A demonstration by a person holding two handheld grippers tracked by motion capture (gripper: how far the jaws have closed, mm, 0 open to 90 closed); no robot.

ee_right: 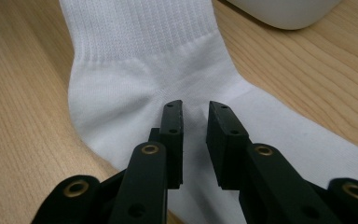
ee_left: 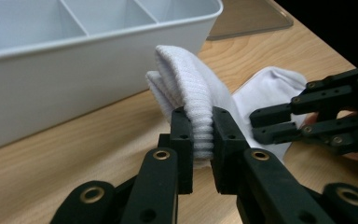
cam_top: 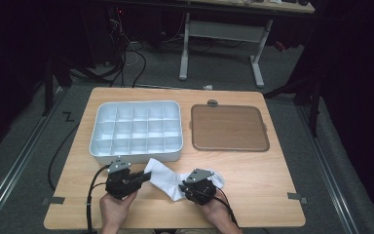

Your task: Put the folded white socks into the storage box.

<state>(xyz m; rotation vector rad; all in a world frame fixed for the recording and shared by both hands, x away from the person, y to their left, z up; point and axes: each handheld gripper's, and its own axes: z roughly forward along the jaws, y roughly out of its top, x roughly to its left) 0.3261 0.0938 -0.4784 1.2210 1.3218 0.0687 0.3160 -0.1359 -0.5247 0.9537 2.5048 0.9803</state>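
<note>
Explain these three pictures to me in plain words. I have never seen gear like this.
A person sits at a wooden table and holds a hand-operated two-jaw gripper in each hand. The high view looks down from above; the other two pictures come from cameras riding on the grippers, looking along their black jaws. On the table lie a white sock, a white divided tray and a brown flat lid. The left gripper pinches the sock's ribbed cuff, which is raised off the table. The right gripper rests over the sock near the heel, jaws slightly apart with a fold of fabric between them; whether it grips is unclear.
</note>
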